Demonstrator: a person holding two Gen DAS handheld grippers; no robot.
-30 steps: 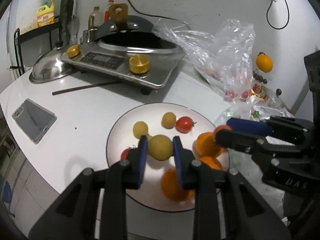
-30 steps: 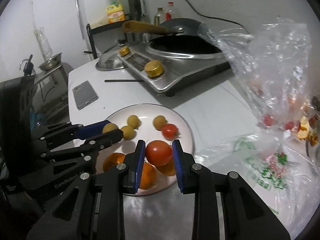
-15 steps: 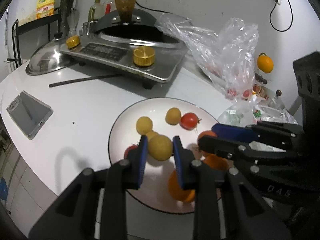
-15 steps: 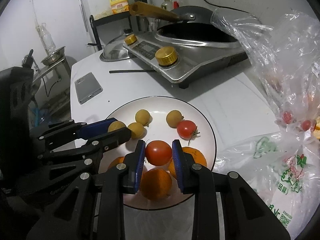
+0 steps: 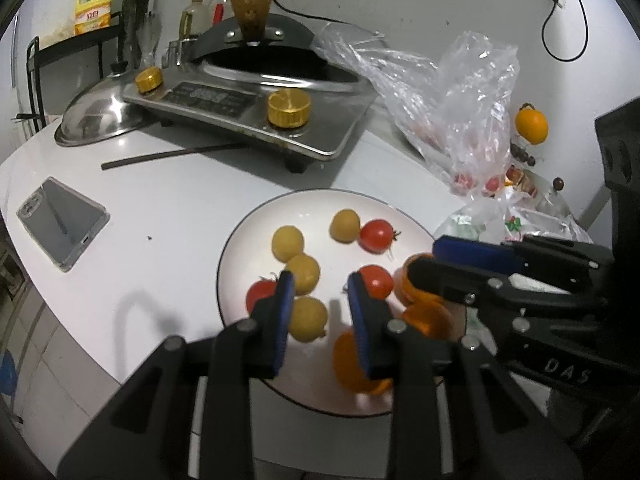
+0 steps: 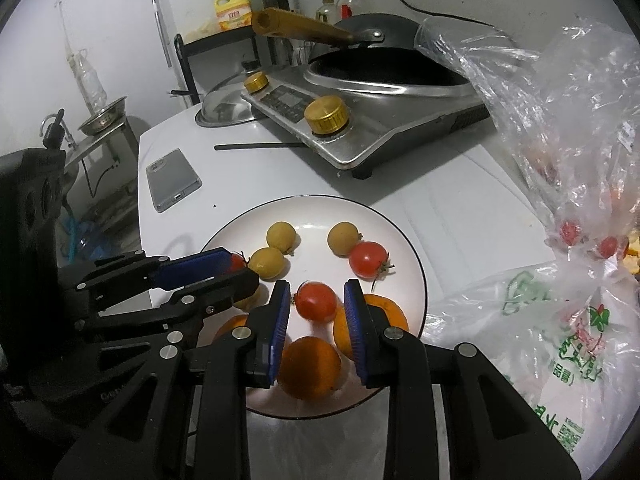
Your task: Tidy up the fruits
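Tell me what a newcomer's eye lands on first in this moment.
The white plate of mixed fruit at the counter's near edge, with both claws over it. The right claw stands open around a red tomato; the left claw is open beside a yellow fruit. Behind sits a steel cooker with gold knobs.

In the left wrist view, the left claw (image 5: 320,304) is covering part of a yellow fruit (image 5: 308,318), most of a small tomato (image 5: 259,294) and part of a blurred orange (image 5: 352,364), while the right claw (image 5: 420,260) is hiding most of two more oranges (image 5: 428,316) on the plate (image 5: 248,240). In the right wrist view, the left claw's fingers (image 6: 196,266) are hiding nearly all of one tomato (image 6: 238,261) and a yellow fruit beneath them. The plastic bag (image 6: 568,120) is blurring the red fruits (image 6: 570,230) inside it and running off the right edge.
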